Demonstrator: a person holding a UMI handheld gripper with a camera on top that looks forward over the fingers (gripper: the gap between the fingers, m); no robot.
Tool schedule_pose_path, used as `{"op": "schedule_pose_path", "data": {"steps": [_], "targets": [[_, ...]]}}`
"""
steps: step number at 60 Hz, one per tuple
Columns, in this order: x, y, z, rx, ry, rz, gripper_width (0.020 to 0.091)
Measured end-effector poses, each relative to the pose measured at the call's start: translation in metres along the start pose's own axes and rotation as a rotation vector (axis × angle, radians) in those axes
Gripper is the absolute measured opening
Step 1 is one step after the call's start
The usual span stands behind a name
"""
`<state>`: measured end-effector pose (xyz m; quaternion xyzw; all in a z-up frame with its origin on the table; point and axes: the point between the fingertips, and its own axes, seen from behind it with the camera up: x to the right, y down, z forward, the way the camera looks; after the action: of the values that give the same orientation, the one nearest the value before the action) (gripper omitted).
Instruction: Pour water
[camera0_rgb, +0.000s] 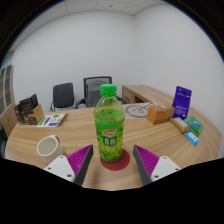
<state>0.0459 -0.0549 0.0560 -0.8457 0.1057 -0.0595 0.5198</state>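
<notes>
A green bottle (109, 125) with a green cap and a green label stands upright on a round red coaster (113, 160) on the wooden table (150, 135). It is just ahead of my gripper (113, 163) and in line with the gap between the fingers. The two purple pads (80, 159) are spread wide, with a gap on either side of the bottle's base; neither touches it. A white cup (49, 148) sits on the table to the left of the bottle, beyond the left finger.
Behind the bottle stand two dark office chairs (80, 94) at the far table edge. On the left lie magazines (50, 120) and a dark box (28, 108). On the right are an orange box (159, 114), a purple carton (182, 101) and small packets (190, 128).
</notes>
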Motion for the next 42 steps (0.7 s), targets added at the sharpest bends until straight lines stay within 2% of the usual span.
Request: {"op": "schedule_pose_path", "data": {"steps": [6, 18, 31, 42], "targets": [[-0.007, 0.014, -0.045, -0.045, -0.005, 0.007, 0.0829], [-0.047, -0.004, -0.139, -0.042, -0.087, 0.0, 0.0833], [-0.072, -0.041, -0.216, 0.059, -0.114, 0.013, 0.0832], [-0.094, -0.055, -0.253, 0.086, -0.148, -0.028, 0.0831]]}}
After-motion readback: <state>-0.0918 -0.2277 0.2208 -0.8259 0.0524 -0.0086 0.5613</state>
